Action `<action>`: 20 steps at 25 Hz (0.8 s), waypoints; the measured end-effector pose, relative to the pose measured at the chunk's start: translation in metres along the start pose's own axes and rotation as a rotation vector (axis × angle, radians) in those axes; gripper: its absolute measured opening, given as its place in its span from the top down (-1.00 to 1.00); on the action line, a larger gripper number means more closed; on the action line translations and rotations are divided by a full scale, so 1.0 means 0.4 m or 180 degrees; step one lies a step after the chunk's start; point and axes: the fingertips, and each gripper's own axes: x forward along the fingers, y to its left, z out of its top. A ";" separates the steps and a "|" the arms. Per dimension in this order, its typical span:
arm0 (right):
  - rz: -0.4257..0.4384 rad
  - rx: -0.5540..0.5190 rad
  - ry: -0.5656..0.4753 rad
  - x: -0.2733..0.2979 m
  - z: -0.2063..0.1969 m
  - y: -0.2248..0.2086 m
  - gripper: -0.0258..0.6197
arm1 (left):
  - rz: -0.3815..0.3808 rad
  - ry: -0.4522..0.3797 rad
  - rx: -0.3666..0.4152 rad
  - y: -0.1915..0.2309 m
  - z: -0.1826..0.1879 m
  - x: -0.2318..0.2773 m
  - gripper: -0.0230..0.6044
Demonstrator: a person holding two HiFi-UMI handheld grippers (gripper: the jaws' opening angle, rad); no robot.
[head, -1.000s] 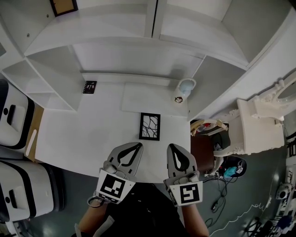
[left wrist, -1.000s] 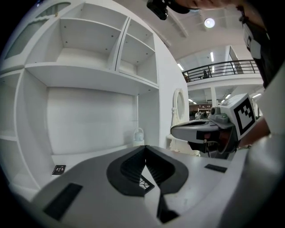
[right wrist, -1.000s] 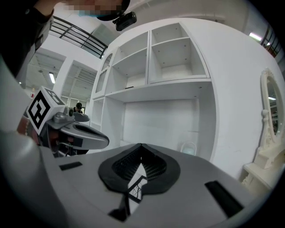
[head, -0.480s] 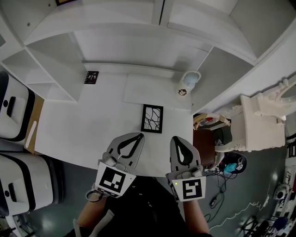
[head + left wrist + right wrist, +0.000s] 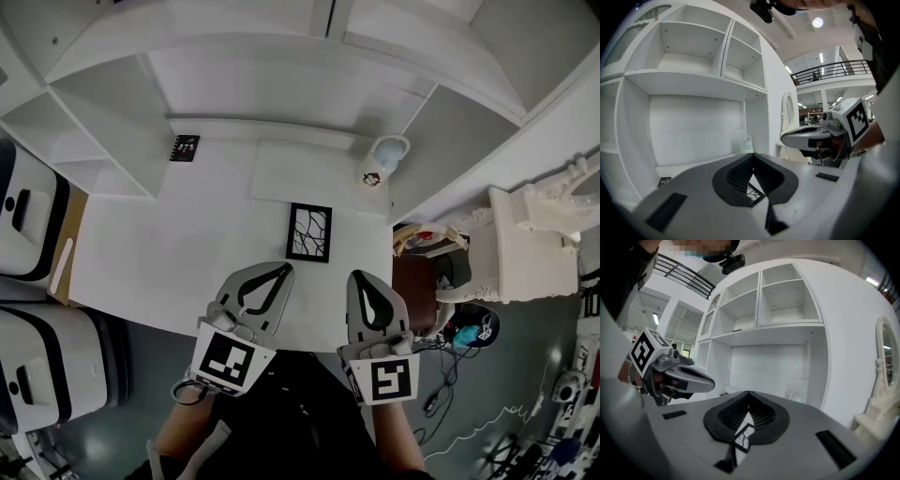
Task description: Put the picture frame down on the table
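A black picture frame [image 5: 308,232] with a branching line drawing lies flat on the white table [image 5: 169,262], just beyond both grippers. A sliver of the picture frame [image 5: 753,192] shows through the left gripper's jaw window, and the picture frame [image 5: 742,435] also peeks through the right one's. My left gripper [image 5: 278,271] is shut and empty over the table's near edge, left of the frame. My right gripper [image 5: 361,279] is shut and empty, just right of and below the frame. Neither touches it.
A white mug [image 5: 382,159] with a cartoon face stands at the back right of the table. A small dark card [image 5: 184,148] lies at the back left. White shelving [image 5: 281,56] rises behind. White seats [image 5: 33,225] are at left, a white chair [image 5: 525,253] and cables at right.
The head view has shifted slightly; the frame and both grippers keep the same places relative to each other. Nothing was gripped or released.
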 end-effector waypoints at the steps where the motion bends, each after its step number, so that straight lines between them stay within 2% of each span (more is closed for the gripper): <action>1: 0.0005 -0.0008 -0.0001 0.000 0.000 0.001 0.92 | -0.0003 0.0003 -0.0009 -0.001 0.001 0.000 0.92; 9: -0.0049 0.0005 0.0052 0.004 0.006 -0.001 0.92 | -0.0046 0.0013 0.0006 -0.001 -0.007 0.005 0.92; 15: 0.0007 -0.0035 0.0045 0.005 -0.001 0.009 0.92 | -0.0061 0.0022 0.0003 -0.003 -0.011 0.003 0.92; 20: -0.0008 -0.0041 0.0167 0.005 -0.017 0.009 0.92 | -0.0071 0.0028 -0.0016 -0.004 -0.012 0.006 0.92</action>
